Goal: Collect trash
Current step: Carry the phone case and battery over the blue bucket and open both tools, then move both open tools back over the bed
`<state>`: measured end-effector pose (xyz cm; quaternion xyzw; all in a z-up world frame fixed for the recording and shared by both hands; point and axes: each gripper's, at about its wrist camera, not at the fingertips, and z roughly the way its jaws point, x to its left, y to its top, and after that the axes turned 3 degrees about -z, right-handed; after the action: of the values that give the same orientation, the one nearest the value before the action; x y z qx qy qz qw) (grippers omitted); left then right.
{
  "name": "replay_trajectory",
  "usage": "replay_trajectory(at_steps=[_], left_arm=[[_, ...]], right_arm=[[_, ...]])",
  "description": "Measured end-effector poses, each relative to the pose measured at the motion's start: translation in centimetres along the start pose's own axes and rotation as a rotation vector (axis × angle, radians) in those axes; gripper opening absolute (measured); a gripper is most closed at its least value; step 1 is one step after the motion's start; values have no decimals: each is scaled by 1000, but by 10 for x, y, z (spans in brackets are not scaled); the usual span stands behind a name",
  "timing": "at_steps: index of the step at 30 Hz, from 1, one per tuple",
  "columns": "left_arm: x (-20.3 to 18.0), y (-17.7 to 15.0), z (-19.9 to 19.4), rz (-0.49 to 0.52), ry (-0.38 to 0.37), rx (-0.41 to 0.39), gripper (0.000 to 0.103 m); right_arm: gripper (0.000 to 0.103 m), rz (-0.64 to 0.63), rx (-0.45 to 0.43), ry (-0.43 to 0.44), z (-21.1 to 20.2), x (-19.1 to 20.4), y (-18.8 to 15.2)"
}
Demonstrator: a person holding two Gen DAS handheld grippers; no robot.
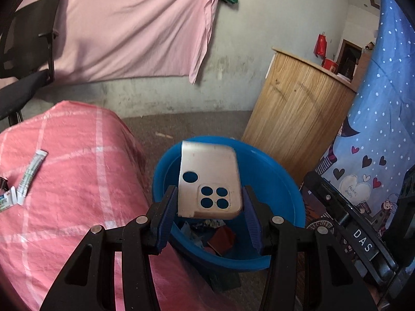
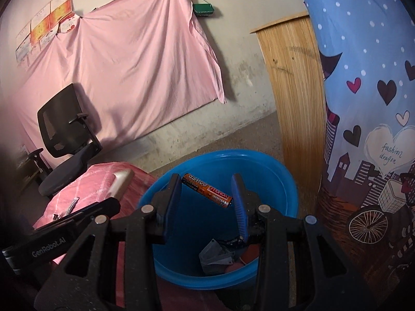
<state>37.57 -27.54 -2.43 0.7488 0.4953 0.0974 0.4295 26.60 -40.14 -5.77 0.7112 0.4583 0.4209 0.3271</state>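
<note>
A blue plastic bin (image 1: 275, 178) stands on the floor beside the pink-covered table; several scraps of trash lie in its bottom. My left gripper (image 1: 208, 202) is shut on a gold phone case (image 1: 207, 178) with round camera holes and holds it over the bin. My right gripper (image 2: 207, 194) is over the same bin (image 2: 272, 178). An orange battery (image 2: 207, 190) lies slanted between its blue pads, touching both. The phone case also shows in the right wrist view (image 2: 122, 184). A white sachet (image 1: 32, 172) and a torn wrapper (image 1: 6, 200) lie on the pink cloth.
The pink checked cloth (image 1: 72, 176) covers the table left of the bin. A black office chair (image 2: 64, 134) stands behind it. A wooden cabinet (image 1: 298, 114) and a blue patterned curtain (image 1: 376, 129) stand to the right. A pink sheet (image 1: 124, 23) hangs on the wall.
</note>
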Motion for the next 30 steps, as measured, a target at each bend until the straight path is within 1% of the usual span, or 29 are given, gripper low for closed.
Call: replay_trajectory(at_steps=[6, 11, 13, 15, 18, 21, 23, 27, 29, 30], left_arm=[[8, 0, 6, -43, -1, 36, 45], [16, 1, 1, -84, 6, 25, 45], [18, 1, -2, -90, 10, 18, 47], [19, 1, -8, -93, 17, 2, 50], [22, 0, -19, -91, 57, -41, 51], [27, -2, -36, -90, 86, -92, 56], [32, -3, -48, -94, 108, -118, 56], [45, -6, -70, -111, 148, -159, 56], [50, -6, -81, -121, 163, -182, 65], [55, -8, -90, -132, 176, -203, 77]], right_arm=[[53, 11, 28, -3, 7, -3, 0], [53, 18, 33, -3, 9, -5, 1], [53, 16, 34, -5, 9, -4, 0], [54, 16, 32, -4, 9, -5, 1], [54, 15, 10, 3, 7, -4, 2], [55, -1, -4, 14, 4, 1, 3], [55, -23, -24, 28, -1, 6, 4], [60, -72, -67, 56, -13, 20, 7], [63, -93, -79, 73, -19, 28, 8], [66, -108, -87, 78, -23, 32, 8]])
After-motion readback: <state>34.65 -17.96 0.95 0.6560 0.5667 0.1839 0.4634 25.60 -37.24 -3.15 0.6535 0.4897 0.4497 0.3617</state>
